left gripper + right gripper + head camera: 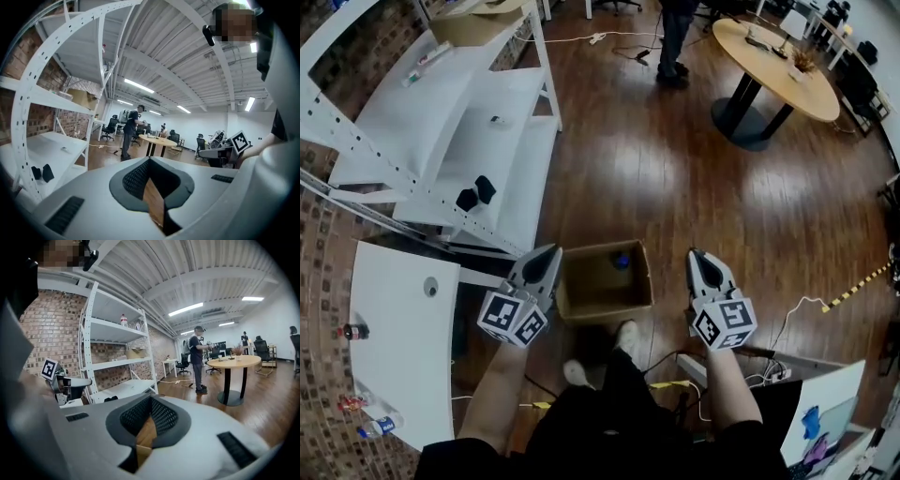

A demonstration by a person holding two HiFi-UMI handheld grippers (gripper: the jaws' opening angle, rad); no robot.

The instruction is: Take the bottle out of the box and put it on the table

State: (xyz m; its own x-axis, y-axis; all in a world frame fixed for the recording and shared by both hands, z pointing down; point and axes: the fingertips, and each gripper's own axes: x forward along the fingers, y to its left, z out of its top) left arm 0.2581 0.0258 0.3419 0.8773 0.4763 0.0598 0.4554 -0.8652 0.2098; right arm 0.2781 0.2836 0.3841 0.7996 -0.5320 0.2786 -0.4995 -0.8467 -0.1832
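Squarely between the two grippers sits the box [605,302], open-topped, on the wood floor [675,169]. The bottle [622,261] is inside the box, toward its far right corner. Only its blue top shows, so I cannot tell whether it stands or lies.

The left gripper [553,251] hangs just beside the box's left wall, above the rim. Its jaws are clenched together and hold nothing. In the left gripper view the pads [136,177] meet at the tip. The right gripper [694,255] hangs to the right of the box, a little apart from it. Its jaws are likewise clenched and empty, and its pads [164,416] meet in the right gripper view.

Left of the box, past the left gripper, stands the white table [394,366], well apart from the bottle. Beyond the box to the left is a white rack [478,122]. Far beyond the box to the right is a round table [769,66], with a person [675,37] standing near it.
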